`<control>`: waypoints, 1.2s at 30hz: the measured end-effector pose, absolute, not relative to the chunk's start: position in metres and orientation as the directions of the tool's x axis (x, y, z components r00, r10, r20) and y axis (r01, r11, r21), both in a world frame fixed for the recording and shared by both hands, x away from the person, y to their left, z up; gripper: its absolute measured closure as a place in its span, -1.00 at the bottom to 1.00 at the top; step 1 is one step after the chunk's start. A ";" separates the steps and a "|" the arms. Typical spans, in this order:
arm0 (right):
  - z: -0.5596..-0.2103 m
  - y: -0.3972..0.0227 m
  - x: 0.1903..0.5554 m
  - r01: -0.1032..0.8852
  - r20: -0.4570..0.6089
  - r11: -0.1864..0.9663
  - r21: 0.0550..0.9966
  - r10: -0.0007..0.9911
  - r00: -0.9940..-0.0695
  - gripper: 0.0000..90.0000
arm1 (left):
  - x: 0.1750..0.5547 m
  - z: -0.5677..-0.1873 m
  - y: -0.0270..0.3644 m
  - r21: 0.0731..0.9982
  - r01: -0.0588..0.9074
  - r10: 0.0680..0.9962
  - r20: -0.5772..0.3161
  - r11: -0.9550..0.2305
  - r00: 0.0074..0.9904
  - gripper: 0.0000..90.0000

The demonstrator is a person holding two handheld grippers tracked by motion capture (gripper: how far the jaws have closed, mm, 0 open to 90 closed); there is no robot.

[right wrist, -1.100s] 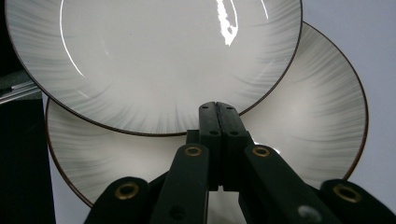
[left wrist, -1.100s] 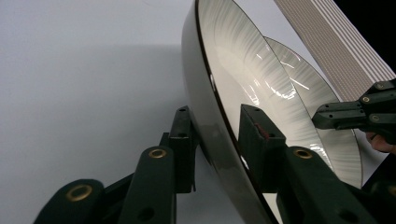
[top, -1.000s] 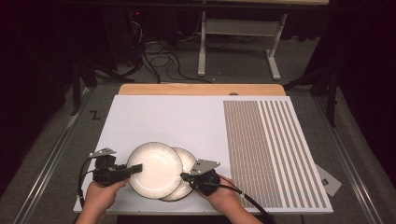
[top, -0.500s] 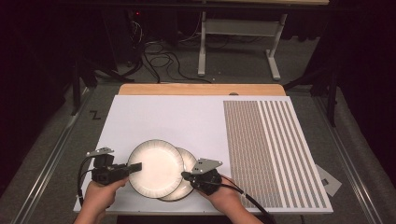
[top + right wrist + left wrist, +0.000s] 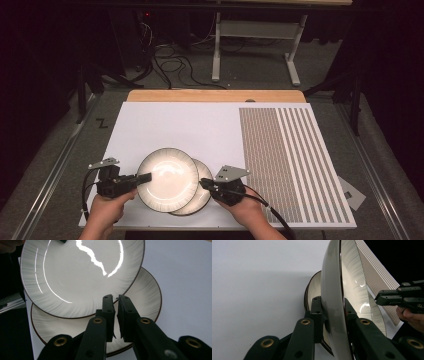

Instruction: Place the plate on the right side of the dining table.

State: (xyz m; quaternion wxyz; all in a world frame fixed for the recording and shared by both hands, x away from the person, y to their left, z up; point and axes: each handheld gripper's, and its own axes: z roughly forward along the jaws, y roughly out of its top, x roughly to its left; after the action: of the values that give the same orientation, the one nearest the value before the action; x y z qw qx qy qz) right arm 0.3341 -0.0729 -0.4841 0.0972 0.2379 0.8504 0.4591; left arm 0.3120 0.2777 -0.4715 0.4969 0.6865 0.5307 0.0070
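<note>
Two cream plates with dark rims overlap near the front edge of the white board. The upper plate covers the left part of the lower plate. My left gripper has just been closing and is shut on the upper plate's left rim, one jaw on each face. My right gripper sits over the lower plate's right rim. Its jaws have just been opening and stand a thin slit apart with nothing between them.
The board's right part is a striped grey panel. A wooden strip runs along the board's far edge. Beyond it, cables and a white metal stand sit on the dark floor. A grey card lies off the board's right side.
</note>
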 end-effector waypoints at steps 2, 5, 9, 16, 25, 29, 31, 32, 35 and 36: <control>-0.482 -0.077 0.335 0.321 0.060 0.455 0.831 0.501 -0.864 0.86 | 0.311 -0.469 0.276 0.702 0.710 0.736 -0.510 0.056 0.446 0.73; -0.479 -0.083 0.336 0.322 0.059 0.442 0.837 0.511 -0.857 0.82 | 0.308 -0.465 0.273 0.727 0.685 0.744 -0.484 0.049 0.460 0.76; -0.475 -0.093 0.337 0.323 0.061 0.422 0.847 0.526 -0.848 0.75 | 0.305 -0.461 0.268 0.753 0.657 0.755 -0.445 0.024 0.482 0.78; -0.463 -0.118 0.338 0.322 0.065 0.366 0.873 0.566 -0.822 0.59 | 0.302 -0.460 0.266 0.783 0.622 0.754 -0.414 0.010 0.510 0.78; -0.450 -0.157 0.338 0.307 0.070 0.279 0.910 0.626 -0.777 0.12 | 0.298 -0.458 0.262 0.820 0.572 0.756 -0.370 -0.009 0.541 0.78; -0.447 -0.170 0.338 0.294 0.063 0.270 0.917 0.631 -0.773 -0.08 | 0.298 -0.459 0.262 0.823 0.568 0.756 -0.367 -0.008 0.542 0.78; -0.447 -0.176 0.337 0.284 0.048 0.277 0.918 0.633 -0.773 -0.19 | 0.298 -0.459 0.262 0.824 0.567 0.755 -0.367 -0.008 0.544 0.78; -0.447 -0.179 0.336 0.280 0.043 0.278 0.919 0.635 -0.772 -0.26 | 0.298 -0.459 0.262 0.826 0.563 0.754 -0.363 -0.012 0.548 0.78; -0.446 -0.187 0.334 0.273 0.035 0.274 0.922 0.645 -0.763 -0.48 | 0.298 -0.459 0.262 0.830 0.558 0.752 -0.358 -0.015 0.553 0.78; -0.447 -0.190 0.333 0.275 0.040 0.266 0.924 0.648 -0.761 -0.54 | 0.298 -0.459 0.262 0.830 0.557 0.751 -0.358 -0.016 0.555 0.78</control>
State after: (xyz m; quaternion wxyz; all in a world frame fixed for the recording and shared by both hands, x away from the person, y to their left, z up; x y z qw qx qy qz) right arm 0.3327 -0.1903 -0.4466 0.1766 0.2974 0.7756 0.5280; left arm 0.2979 0.2623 -0.4587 0.5270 0.7068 0.4628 0.0919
